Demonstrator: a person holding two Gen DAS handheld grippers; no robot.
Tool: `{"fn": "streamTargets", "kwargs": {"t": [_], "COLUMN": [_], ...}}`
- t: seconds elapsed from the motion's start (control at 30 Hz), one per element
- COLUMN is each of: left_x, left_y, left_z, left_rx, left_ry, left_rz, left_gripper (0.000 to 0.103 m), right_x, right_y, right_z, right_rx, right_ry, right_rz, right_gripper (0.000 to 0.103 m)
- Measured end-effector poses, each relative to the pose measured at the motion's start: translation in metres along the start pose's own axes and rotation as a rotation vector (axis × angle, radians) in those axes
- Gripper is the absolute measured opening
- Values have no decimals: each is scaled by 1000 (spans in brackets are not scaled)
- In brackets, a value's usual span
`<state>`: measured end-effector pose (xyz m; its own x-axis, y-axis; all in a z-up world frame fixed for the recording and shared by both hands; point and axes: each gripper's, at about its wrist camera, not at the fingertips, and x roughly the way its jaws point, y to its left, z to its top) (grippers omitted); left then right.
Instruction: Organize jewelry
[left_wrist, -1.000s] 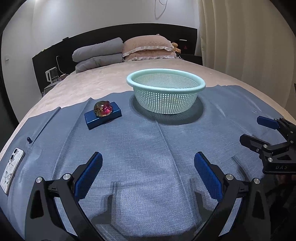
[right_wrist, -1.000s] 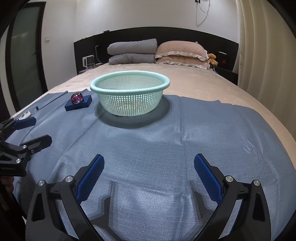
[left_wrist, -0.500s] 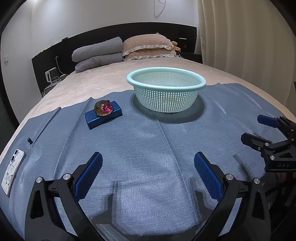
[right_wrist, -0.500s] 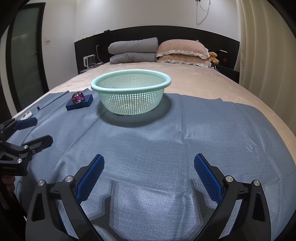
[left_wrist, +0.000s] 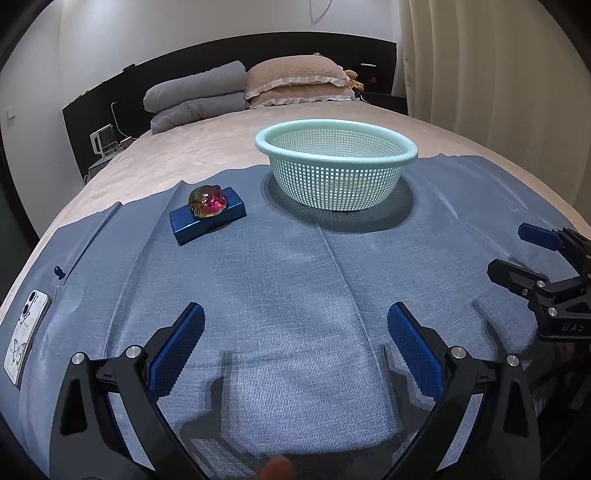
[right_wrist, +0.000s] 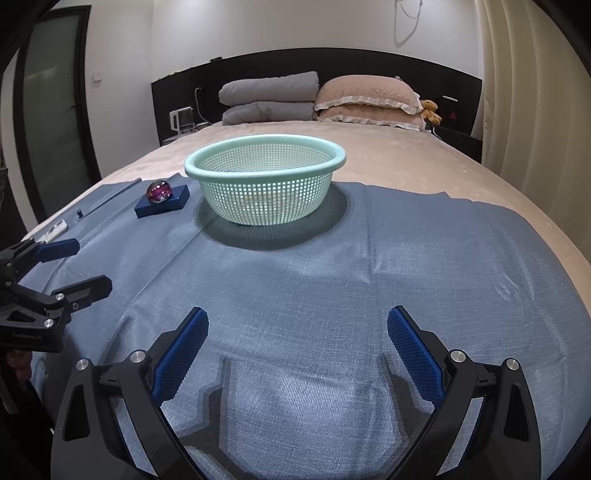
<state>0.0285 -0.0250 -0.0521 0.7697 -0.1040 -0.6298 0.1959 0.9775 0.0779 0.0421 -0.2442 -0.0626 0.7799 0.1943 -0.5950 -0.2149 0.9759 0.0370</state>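
Note:
A shiny red-and-green bracelet (left_wrist: 207, 200) (right_wrist: 159, 191) lies coiled on a flat dark blue box (left_wrist: 225, 221) (right_wrist: 173, 204) on the blue cloth (left_wrist: 295, 280). Just right of the box stands a mint green mesh basket (left_wrist: 334, 177) (right_wrist: 264, 184). My left gripper (left_wrist: 293, 328) hovers open above the cloth, well short of the box, nothing between its blue pads. My right gripper (right_wrist: 295, 332) is open too, in front of the basket. In the other view, each gripper appears at the side: the right gripper (left_wrist: 517, 251) and the left gripper (right_wrist: 90, 264).
A phone (left_wrist: 24, 336) in a butterfly case lies on the cloth's left edge, with a small dark object (left_wrist: 59, 272) nearby. Pillows (left_wrist: 295, 79) and folded grey bedding (left_wrist: 195, 96) sit at the headboard. Curtains (left_wrist: 498, 74) hang along the right.
Both grippers have drifted slightly forward and left, so the basket and box look a little nearer. Nothing on the bed has moved and both grippers have stayed open.

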Motion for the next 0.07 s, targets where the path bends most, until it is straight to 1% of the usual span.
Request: {"fn": "streamTargets", "kwargs": {"t": [0.07], "left_x": [0], "left_y": [0], "left_z": [1], "left_rx": [-2], "left_ry": [8], "left_rz": [-6], "left_gripper": [97], "right_x": [0], "right_y": [-1], "right_z": [0], "right_rx": [3], "right_ry": [1], "right_rz": [4], "right_gripper": [94]}}
